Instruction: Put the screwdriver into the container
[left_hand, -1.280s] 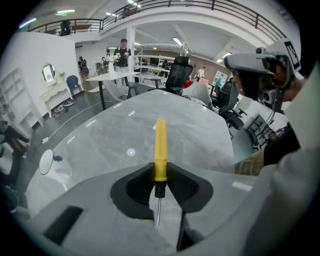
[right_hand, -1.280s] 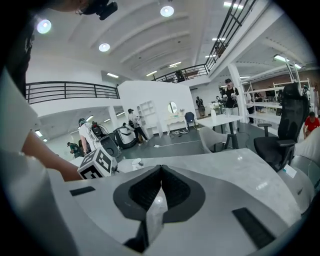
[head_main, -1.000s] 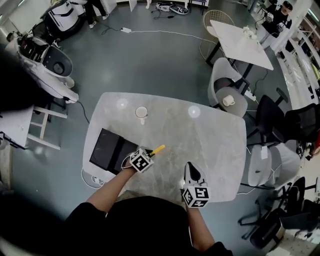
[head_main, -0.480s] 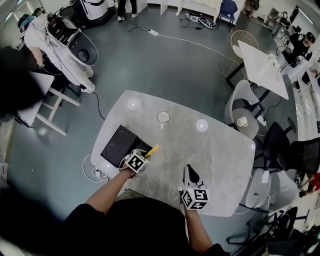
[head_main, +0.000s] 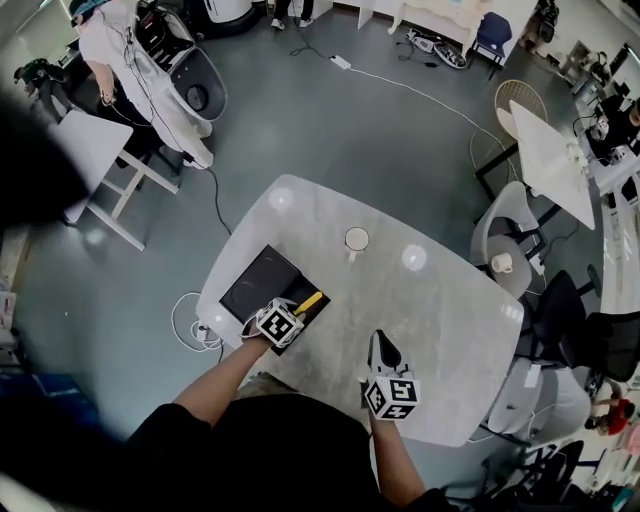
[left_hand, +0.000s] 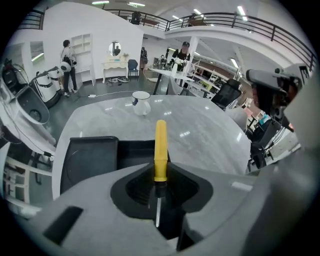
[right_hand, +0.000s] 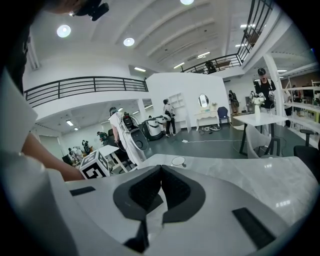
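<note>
My left gripper (head_main: 296, 311) is shut on the screwdriver (head_main: 310, 301), whose yellow handle sticks out ahead of the jaws. It hangs over the near right part of the black container (head_main: 256, 285), which lies at the table's left edge. In the left gripper view the yellow handle of the screwdriver (left_hand: 160, 148) points forward over the container (left_hand: 92, 159), and its metal shaft runs back between the jaws of the left gripper (left_hand: 160, 172). My right gripper (head_main: 383, 350) hovers over the table's near side, shut on nothing; in its own view the right gripper (right_hand: 161, 168) has its tips together.
A white cup (head_main: 356, 240) stands at mid-table beyond the container. The marble table (head_main: 440, 310) has rounded corners, with cables on the floor at its left. Chairs (head_main: 545, 300) and another table stand to the right. People stand at the far left.
The left gripper has carried the screwdriver leftward, from over bare table beside the container to over the container's near right part. The right gripper has shifted with it across the table.
</note>
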